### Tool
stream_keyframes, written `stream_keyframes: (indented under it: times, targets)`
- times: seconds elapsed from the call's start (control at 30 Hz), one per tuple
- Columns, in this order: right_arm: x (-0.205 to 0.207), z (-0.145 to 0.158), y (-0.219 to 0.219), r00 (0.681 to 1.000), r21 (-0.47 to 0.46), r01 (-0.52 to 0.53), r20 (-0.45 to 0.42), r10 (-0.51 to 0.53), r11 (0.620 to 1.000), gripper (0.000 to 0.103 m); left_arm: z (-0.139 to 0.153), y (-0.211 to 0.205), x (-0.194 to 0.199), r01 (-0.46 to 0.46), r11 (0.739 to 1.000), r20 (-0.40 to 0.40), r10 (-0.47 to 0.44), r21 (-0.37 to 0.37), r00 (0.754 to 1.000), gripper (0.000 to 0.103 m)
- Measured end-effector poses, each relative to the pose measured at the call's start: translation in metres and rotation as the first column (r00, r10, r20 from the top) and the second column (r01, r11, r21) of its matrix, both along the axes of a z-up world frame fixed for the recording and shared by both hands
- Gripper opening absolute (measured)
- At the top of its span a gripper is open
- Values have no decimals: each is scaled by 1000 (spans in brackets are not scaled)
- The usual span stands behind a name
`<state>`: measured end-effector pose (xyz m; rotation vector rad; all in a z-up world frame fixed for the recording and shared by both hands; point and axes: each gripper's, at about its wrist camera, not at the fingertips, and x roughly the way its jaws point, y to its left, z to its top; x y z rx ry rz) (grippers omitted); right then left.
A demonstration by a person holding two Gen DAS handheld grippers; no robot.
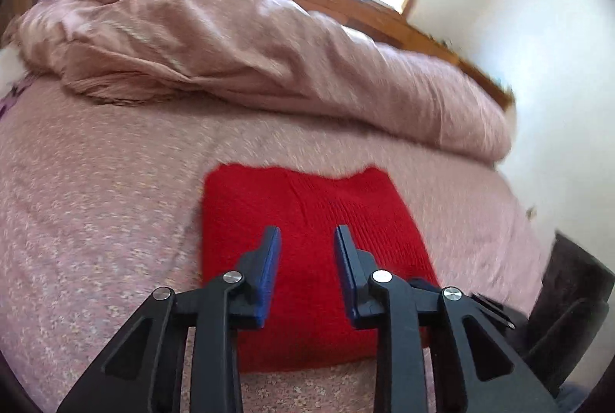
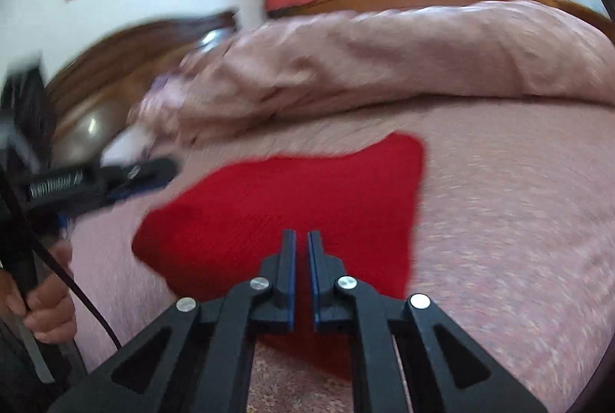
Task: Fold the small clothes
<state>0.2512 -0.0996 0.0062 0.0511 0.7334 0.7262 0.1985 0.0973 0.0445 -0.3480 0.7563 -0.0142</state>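
The red knitted garment (image 1: pixel 307 240) lies flat on the bed (image 1: pixel 96 221), on the pink patterned sheet in front of a bunched pink duvet (image 1: pixel 250 40). In the left wrist view it reads as a compact, nearly square block with fairly straight edges, which suggests that at least one fold is already in place; no sleeves or loose ends stick out. In the right wrist view its far corner (image 2: pixel 403 151) pokes out a little, so the shape is not perfectly even.

The left tool (image 1: pixel 307 240) hovers above the garment with its jaws slightly apart and nothing between them. The right tool (image 2: pixel 301 240) has its jaws almost pressed together, only a thin gap showing, and grips no cloth.

Judging by this, the garment looks released and the folding nearly or wholly done. What may remain is a final tidy of the uneven corner, or one more fold to make it smaller. No other clothes waiting to be folded are visible.
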Motion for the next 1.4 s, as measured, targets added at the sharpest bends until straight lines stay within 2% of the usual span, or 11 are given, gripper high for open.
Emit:
stream_keyframes:
  times: [0.07,0.17,0.27,0.47,0.53,0.63,0.77,0.97,1.1,1.23,1.4]
  targets:
    - [8,-24,15,999,-92,-24,-37,20,995,3,-19,-14,8,28,996,-68,-23,88,997,21]
    - [16,-40,9,996,-14,-12,-90,11,1000,0,-48,-18,17,31,988,-170,-5,150,985,17]
    - [15,-38,12,997,-28,-22,-79,19,999,0,-47,-20,17,30,985,-158,-2,171,987,17]
    - [-4,-7,17,1000,-112,14,4,-14,994,0,-33,-17,5,16,992,-121,-1,124,993,17]
    - [-8,0,12,1000,-101,14,27,-11,995,0,-31,-17,3,17,992,-117,-2,125,993,17]
    - [-4,-4,8,1000,-98,18,-9,-20,995,0,-35,-17,5,26,991,-139,-8,130,990,17]
    - [5,-32,12,995,-79,-6,-104,-2,997,0,-42,-24,6,37,987,-167,-11,154,986,17]
    - [1,-31,15,997,-91,-11,-80,4,996,0,-39,-30,2,31,980,-144,-2,199,990,17]
    - [1,-19,9,995,-47,-6,-100,1,999,0,-31,-25,-1,18,988,-115,0,154,993,17]
    - [5,-33,10,988,-35,-19,-152,14,999,0,-35,-20,1,3,996,-133,9,86,991,17]
    - [2,-34,14,990,-50,-24,-139,17,998,0,-35,-26,1,9,992,-128,7,124,992,17]
